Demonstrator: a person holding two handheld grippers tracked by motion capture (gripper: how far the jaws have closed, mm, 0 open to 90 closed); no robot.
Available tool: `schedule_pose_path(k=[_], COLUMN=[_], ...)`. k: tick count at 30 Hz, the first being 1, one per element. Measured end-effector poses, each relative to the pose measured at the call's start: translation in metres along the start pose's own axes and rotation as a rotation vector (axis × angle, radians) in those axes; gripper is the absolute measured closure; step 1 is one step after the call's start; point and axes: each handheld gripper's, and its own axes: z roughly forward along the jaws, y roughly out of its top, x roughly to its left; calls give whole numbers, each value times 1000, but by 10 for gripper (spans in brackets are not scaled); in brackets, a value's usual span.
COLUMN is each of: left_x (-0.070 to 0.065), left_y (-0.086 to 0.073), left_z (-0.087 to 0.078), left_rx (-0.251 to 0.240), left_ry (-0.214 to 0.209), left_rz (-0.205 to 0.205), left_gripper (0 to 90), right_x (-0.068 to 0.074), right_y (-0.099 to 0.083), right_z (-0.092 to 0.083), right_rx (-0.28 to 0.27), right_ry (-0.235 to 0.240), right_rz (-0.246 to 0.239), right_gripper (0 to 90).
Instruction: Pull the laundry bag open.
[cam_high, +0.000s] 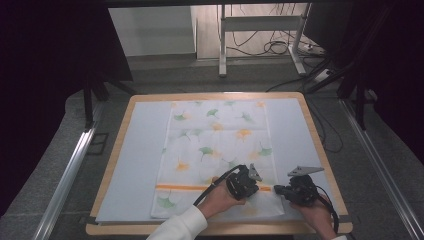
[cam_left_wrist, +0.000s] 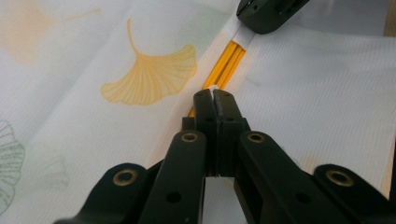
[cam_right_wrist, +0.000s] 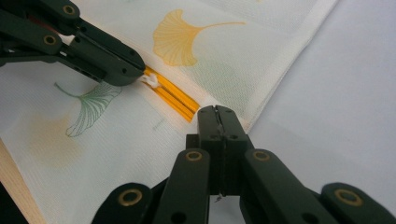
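High view first: the thin white cloth printed with green and orange ginkgo leaves (cam_high: 215, 150) lies flat and spread lengthwise on the pale blue mat (cam_high: 135, 160) that covers the light wooden table (cam_high: 310, 120), its near end crossed by a narrow orange stripe (cam_high: 180, 188). I judge the fabric light, soft and limp, with no stiffness of its own; the fine weave seen in my gripper views looks matte, so not slippery, and not fragile. It will drape and sag wherever it is not supported, so a lift from one point would bunch it. My left gripper (cam_high: 250, 181) sits on the stripe near the cloth's right side, jaws pressed together on a small pinch of white fabric right at the stripe, as the left gripper view (cam_left_wrist: 214, 95) shows. My right gripper (cam_high: 278, 190) rests at the right hem, where the stripe ends; in the right gripper view (cam_right_wrist: 217, 114) its jaws are closed at the hemmed edge, and I cannot tell for certain that fabric is caught between them. Best hold, in my judgement, is at the hem and near corners, two points well apart, keeping the cloth taut between them. Beyond the table are grey floor and loose cables (cam_high: 270, 47).
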Motion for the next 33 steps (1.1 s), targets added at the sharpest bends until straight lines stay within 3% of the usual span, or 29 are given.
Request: schedule_pose_path(k=[33], left_x=[14], left_y=[-26], left_z=[-19], left_rx=[-3], left_ry=[29], left_rz=[-45], left_gripper=[900], right_x=[0], right_y=[0], right_z=[0], right_rx=[-2], right_ry=[3], right_rz=[0], right_gripper=[900])
